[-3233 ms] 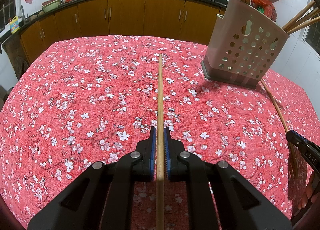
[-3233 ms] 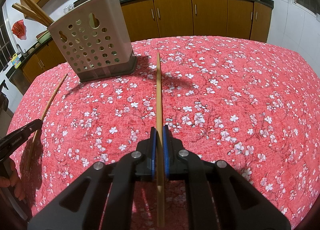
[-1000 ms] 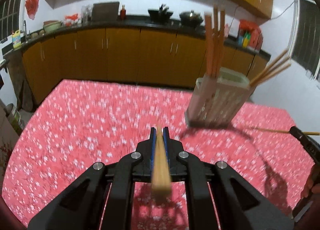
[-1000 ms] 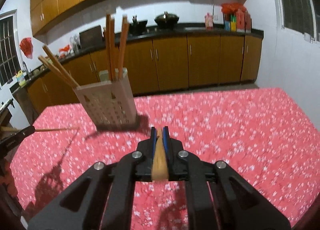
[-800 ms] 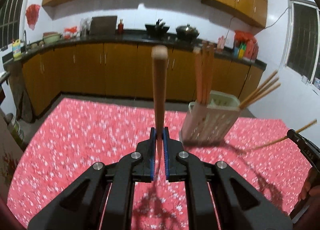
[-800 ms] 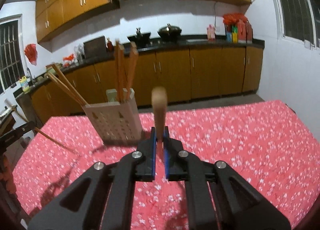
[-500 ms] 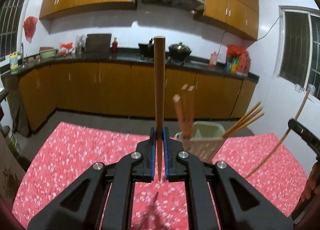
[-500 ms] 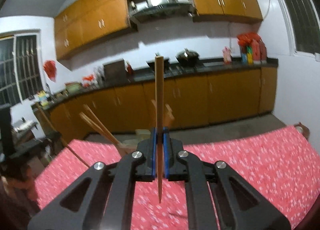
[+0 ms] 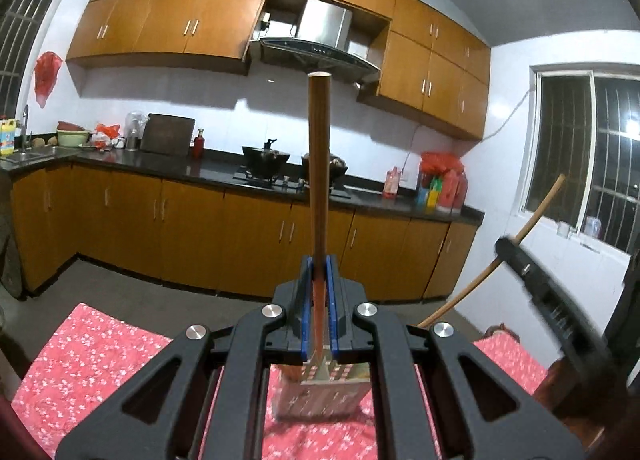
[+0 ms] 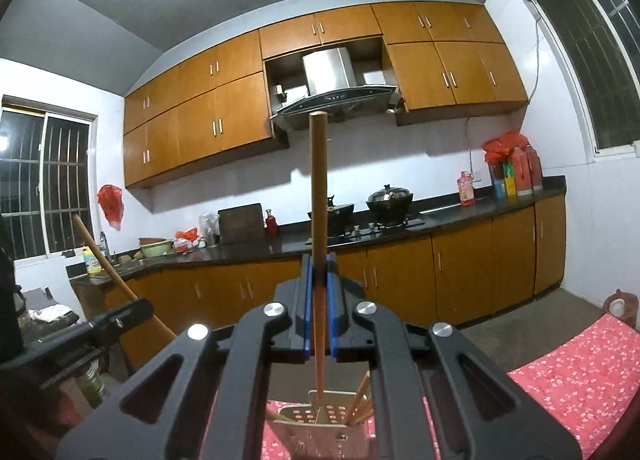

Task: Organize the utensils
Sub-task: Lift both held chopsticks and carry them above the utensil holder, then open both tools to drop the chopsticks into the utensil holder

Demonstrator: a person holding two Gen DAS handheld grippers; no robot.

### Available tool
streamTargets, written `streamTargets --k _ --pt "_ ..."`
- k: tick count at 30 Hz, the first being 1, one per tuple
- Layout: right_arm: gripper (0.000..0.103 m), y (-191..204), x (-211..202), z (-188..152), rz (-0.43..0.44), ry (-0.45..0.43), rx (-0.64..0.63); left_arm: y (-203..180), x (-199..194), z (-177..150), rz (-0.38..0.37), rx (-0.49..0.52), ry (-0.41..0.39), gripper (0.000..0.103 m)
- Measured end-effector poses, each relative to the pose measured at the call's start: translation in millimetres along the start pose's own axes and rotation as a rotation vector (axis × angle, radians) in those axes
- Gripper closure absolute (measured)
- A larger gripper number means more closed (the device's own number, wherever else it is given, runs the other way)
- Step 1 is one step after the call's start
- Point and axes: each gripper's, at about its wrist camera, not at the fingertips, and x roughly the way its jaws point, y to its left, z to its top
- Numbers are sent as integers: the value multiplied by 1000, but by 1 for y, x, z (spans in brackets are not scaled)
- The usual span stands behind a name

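Left claw: blue pads clamped on a chopstick, held upright, thick end up. Lower tip sits just above the holder, a perforated beige caddy on the red floral surface; view there is blurred.

Right claw: pads clamped on a second chopstick, also upright, its thin tip at the caddy's rim. More chopsticks lean in the caddy's right compartment.

Each claw shows at the other view's edge, gripping its tilted stick.

Backdrop: orange cabinets, range hood, woks on the hob. No writing readable; bottle labels too small.
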Motion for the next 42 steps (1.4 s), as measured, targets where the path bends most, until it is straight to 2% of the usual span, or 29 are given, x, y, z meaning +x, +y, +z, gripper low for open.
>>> streamTargets --k 3,12,23,27,30,32,37,39,42 --pt "95 -3 18 -9 -11 26 4 -2 13 -3 19 14 -8 96" --pt "95 -2 51 -37 -35 95 -30 5 43 -31 30 1 63 96" --pt "95 8 60 -57 -25 151 -52 6 54 -47 21 20 116 96" --pt "92 8 55 -52 -6 135 -40 7 51 -46 17 24 110 95" --pt "92 9 50 -49 1 126 -45 9 49 -41 13 13 102 90" --pt "92 10 46 -48 3 120 -48 11 47 -38 13 -1 93 78" --pt "91 9 32 -45 10 109 -53 14 37 -33 9 -19 68 77" --pt "83 9 25 -44 11 102 -55 15 30 -30 9 -24 52 76" --pt "78 8 13 -43 0 104 -56 18 19 -28 17 -26 39 71"
